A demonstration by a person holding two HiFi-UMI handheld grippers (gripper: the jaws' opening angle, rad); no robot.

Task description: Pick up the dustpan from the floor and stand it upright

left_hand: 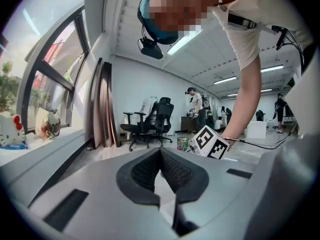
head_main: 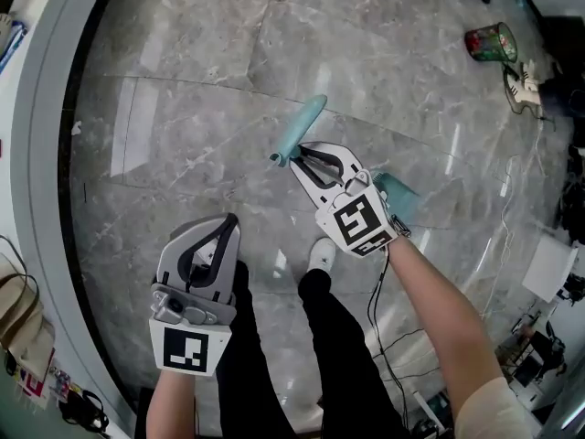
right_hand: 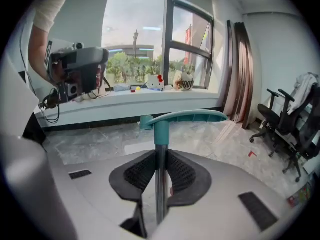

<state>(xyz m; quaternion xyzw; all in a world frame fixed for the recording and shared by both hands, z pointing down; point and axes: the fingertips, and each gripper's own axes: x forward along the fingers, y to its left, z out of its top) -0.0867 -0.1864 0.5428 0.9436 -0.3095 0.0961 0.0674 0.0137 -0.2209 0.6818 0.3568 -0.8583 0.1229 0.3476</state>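
Note:
The dustpan has a teal grip [head_main: 303,126], a thin metal pole [right_hand: 160,184] and a teal pan [head_main: 400,196] low by my right wrist. My right gripper [head_main: 298,159] is shut on the pole just below the grip. In the right gripper view the pole stands upright between the black pads [right_hand: 181,171], with the teal grip [right_hand: 183,117] across its top. The pan itself is mostly hidden behind the gripper. My left gripper [head_main: 228,223] hangs at the lower left, apart from the dustpan. Its jaws meet in the left gripper view [left_hand: 160,152] with nothing between them.
Grey marble floor [head_main: 201,90] all around. The person's legs and white shoe [head_main: 321,254] stand between the grippers. A green cup [head_main: 491,42] lies far right. Cables and a white box [head_main: 549,268] are at the right edge. Office chairs [right_hand: 289,129] stand by the wall, and the window sill [head_main: 41,154] curves along the left.

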